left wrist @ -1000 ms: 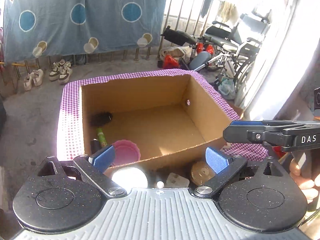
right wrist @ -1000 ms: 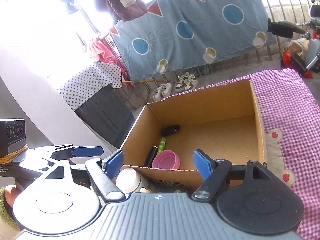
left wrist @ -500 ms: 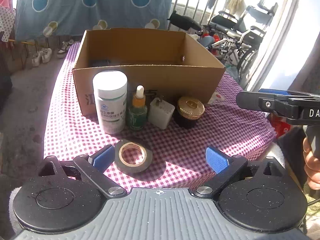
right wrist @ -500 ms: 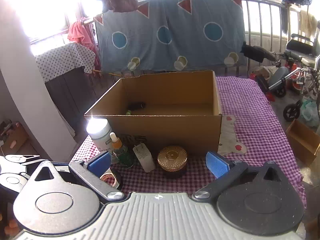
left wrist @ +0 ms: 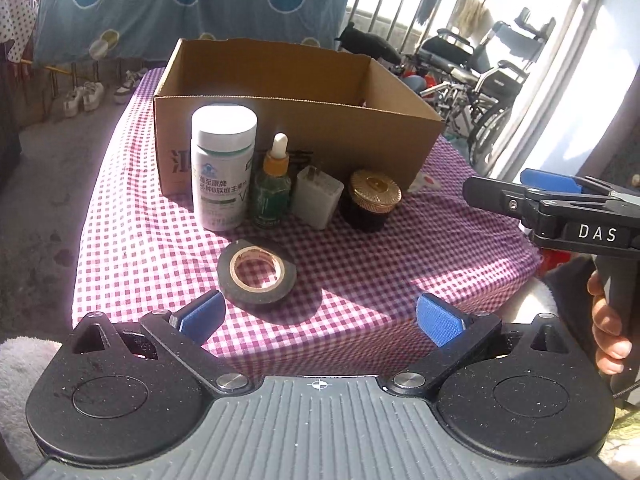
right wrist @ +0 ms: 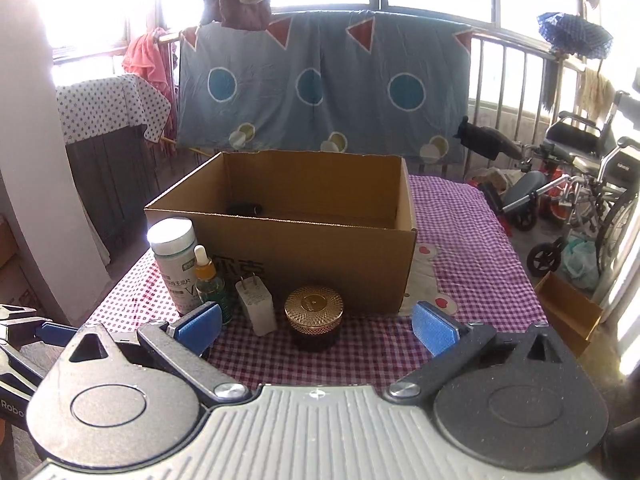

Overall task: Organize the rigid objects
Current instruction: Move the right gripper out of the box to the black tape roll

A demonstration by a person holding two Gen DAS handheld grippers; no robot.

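An open cardboard box (left wrist: 296,140) (right wrist: 304,252) stands on the checked tablecloth. In front of it stand a white pill bottle (left wrist: 222,168) (right wrist: 174,264), a green dropper bottle (left wrist: 272,192) (right wrist: 210,280), a white plug adapter (left wrist: 318,196) (right wrist: 256,306) and a gold-lidded jar (left wrist: 374,200) (right wrist: 314,316). A black tape roll (left wrist: 256,276) lies nearer me. My left gripper (left wrist: 320,316) is open and empty, just short of the tape. My right gripper (right wrist: 316,322) is open and empty, near the jar; it also shows in the left wrist view (left wrist: 552,196).
The checked tablecloth (left wrist: 140,240) covers a small table with edges close on all sides. A dark object (right wrist: 244,209) lies inside the box. Wheelchairs (right wrist: 580,192) stand at the right, shoes (left wrist: 84,96) on the floor at the left, a blue sheet (right wrist: 320,88) hangs behind.
Both grippers have pulled back and down from over the box to the table's near edge. The row of objects in front of the box has come into full view.
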